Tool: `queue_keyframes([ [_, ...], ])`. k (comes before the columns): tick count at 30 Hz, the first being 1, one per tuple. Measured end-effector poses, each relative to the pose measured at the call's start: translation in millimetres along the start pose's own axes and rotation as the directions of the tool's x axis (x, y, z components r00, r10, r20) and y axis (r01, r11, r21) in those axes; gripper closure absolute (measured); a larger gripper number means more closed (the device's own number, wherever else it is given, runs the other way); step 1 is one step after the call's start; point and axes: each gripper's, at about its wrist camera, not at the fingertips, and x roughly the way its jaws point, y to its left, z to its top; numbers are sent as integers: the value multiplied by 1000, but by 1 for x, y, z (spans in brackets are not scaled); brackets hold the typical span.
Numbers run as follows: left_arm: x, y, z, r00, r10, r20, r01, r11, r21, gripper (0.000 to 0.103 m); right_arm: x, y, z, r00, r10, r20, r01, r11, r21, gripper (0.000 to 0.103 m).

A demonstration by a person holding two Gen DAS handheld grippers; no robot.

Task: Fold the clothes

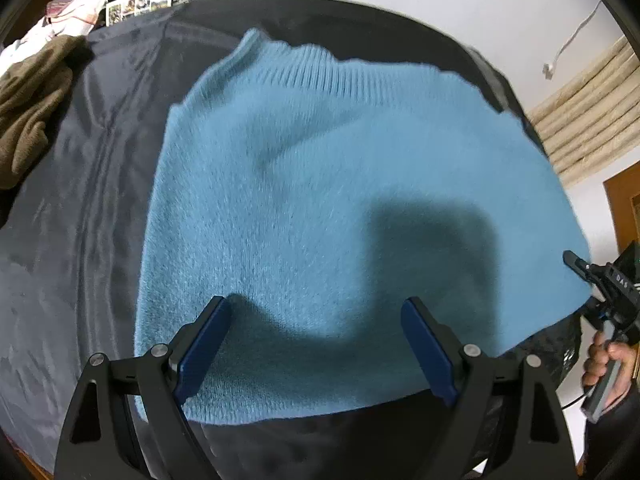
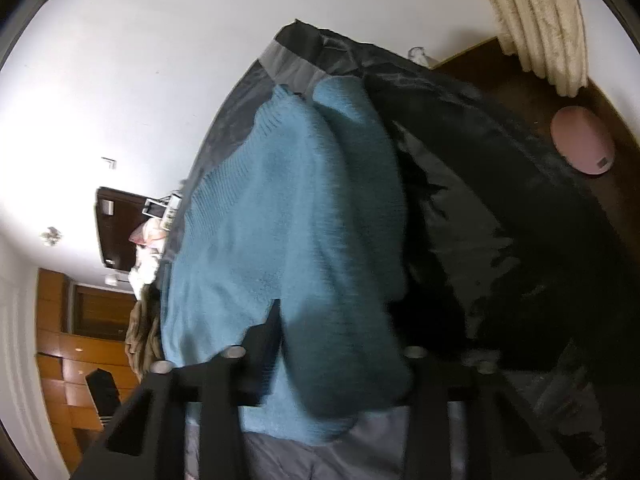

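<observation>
At the far left of the left wrist view a brown garment (image 1: pixel 28 96) lies bunched on the dark sheet (image 1: pixel 80 208) that covers the bed, with pink and white bedding (image 1: pixel 68 10) and a few photo prints (image 1: pixel 136 4) beyond it. The blue sweater (image 1: pixel 340 208) lies flat in the middle of the sheet, its ribbed collar at the far edge. The left tongs (image 1: pixel 316 344) hang over the sweater's near hem, spread wide with nothing between them. At the right edge a hand (image 1: pixel 608 364) holds the right tongs (image 1: pixel 576 260) at the sweater's right border. In the right wrist view the right tongs (image 2: pixel 340 344) pinch a thick fold of the sweater (image 2: pixel 280 220), lifted off the sheet (image 2: pixel 460 220). A cream curtain (image 2: pixel 536 20) hangs at the far right.
</observation>
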Motion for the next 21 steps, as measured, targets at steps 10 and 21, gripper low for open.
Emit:
queue_keyframes([
  [10, -10, 22, 24, 999, -44, -2, 44, 998, 41, 14, -23, 69, -5, 993, -60, 100, 69, 994, -88, 75],
  [21, -32, 67, 49, 991, -136, 10, 135, 989, 52, 14, -28, 159, -25, 988, 0, 152, 20, 991, -131, 76],
])
